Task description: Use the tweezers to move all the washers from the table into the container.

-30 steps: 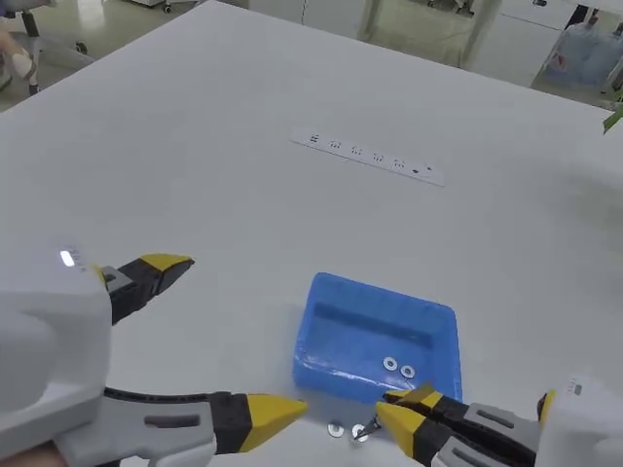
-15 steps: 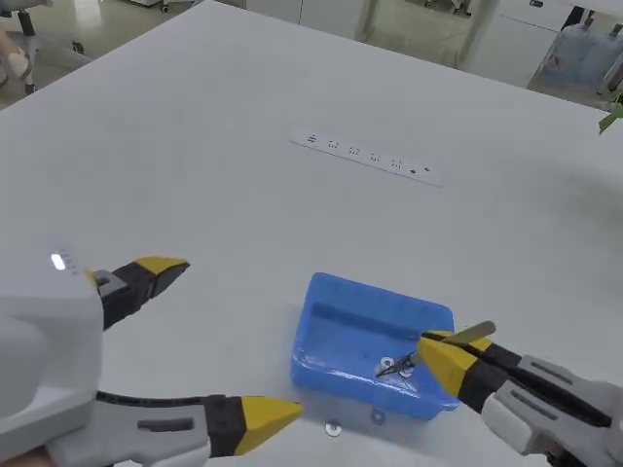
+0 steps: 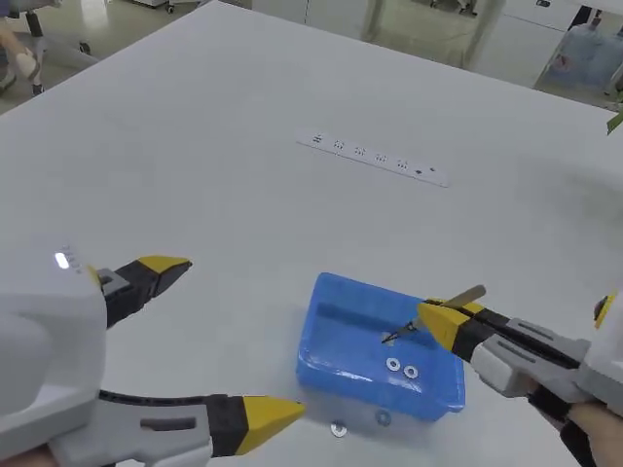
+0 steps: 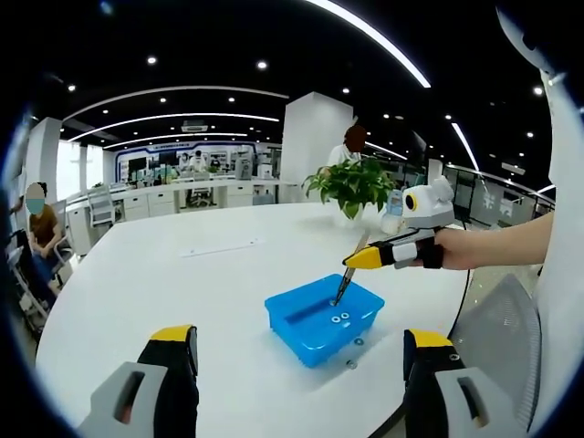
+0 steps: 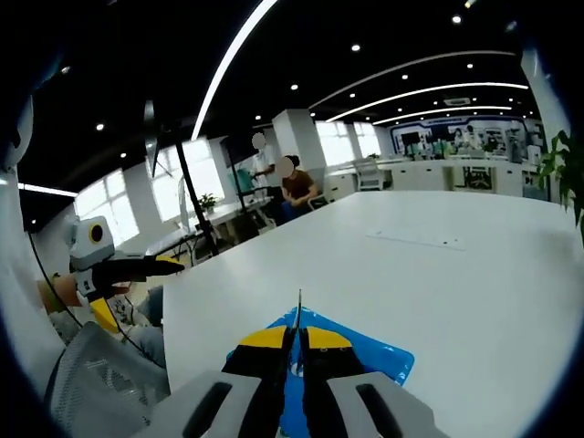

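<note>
Tweezers are clenched between the fingers of the right gripper, which are pressed together. In the right gripper view the thin tip rises straight from the seam between the two yellow pads. In the head view the tweezers slant down and to the left, and their tip hangs over the inside of the blue container, above its floor. Whether the tip carries anything is too small to tell.

Two washers lie side by side on the container's floor, near its front wall and just short of the tip. Two more washers lie on the worktop outside that wall. One is close against the wall's foot and the other is just beside it, toward the person.

The left gripper sits to the left of the container with its fingers released and spread wide, grasping nothing. A hand holds the right gripper from the right side. A flat power strip lies farther back on the worktop, well apart from the container.
</note>
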{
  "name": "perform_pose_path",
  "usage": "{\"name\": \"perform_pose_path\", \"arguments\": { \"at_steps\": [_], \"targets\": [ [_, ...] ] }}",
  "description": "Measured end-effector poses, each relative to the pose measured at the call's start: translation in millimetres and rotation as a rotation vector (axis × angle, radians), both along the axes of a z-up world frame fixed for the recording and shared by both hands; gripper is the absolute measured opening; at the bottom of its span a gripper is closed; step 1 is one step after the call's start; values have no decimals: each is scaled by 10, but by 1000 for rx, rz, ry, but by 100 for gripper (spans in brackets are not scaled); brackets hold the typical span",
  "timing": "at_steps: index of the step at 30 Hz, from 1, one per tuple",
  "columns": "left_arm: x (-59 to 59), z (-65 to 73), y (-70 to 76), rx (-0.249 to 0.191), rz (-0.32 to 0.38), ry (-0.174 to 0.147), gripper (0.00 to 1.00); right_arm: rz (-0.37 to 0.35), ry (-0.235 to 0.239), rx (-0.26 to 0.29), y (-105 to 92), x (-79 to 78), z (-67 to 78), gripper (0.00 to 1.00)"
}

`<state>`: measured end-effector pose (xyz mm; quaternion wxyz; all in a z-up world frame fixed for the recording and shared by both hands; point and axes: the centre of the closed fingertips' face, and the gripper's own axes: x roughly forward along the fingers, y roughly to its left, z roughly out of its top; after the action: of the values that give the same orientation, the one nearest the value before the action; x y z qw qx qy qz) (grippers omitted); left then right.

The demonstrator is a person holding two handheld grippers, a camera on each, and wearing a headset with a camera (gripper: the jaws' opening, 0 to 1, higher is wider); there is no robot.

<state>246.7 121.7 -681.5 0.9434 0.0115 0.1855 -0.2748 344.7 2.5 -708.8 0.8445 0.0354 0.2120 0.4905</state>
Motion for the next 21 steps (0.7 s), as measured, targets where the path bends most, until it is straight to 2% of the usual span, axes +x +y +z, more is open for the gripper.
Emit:
{"name": "perform_pose_path", "arguments": {
  "at_steps": [10,17,21],
  "targets": [
    [-3,-1,13,-1,7,2,95,11,67,-70,63,86,-397,1],
    [-2,-15,43,1,15,6,95,16,72,-109,42,94,-518,1],
    [5,-17,41,1,13,7,95,16,76,-105,35,97,-525,1]
  ]
}}
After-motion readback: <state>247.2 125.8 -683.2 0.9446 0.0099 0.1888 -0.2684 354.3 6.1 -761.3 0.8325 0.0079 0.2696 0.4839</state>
